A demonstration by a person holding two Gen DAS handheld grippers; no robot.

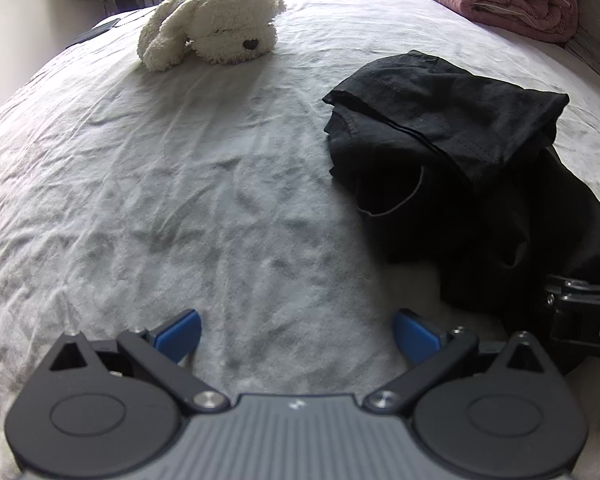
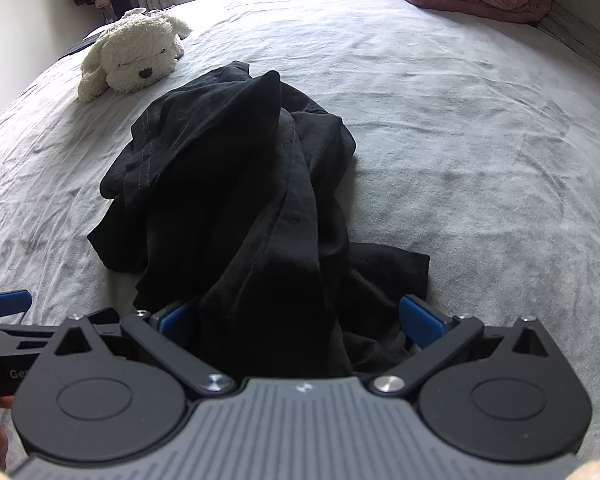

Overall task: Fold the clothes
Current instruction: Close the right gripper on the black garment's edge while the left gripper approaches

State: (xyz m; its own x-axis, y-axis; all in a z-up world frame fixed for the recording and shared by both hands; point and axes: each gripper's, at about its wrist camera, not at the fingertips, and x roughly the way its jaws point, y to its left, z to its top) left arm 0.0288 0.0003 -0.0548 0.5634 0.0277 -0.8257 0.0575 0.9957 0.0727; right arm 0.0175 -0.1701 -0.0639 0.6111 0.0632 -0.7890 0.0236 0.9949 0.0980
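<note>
A grey bedsheet (image 1: 180,200) is seen filling both views, a crumpled black garment (image 2: 236,200) is heaped mid-frame in the right wrist view, a white plush dog (image 1: 216,26) lies upper left, and the left gripper (image 1: 298,334) and right gripper (image 2: 300,320) are spread wide, the latter straddling the cloth's near end.

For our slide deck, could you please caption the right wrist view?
Open right gripper straddles a crumpled black garment on the grey bedsheet.
</note>
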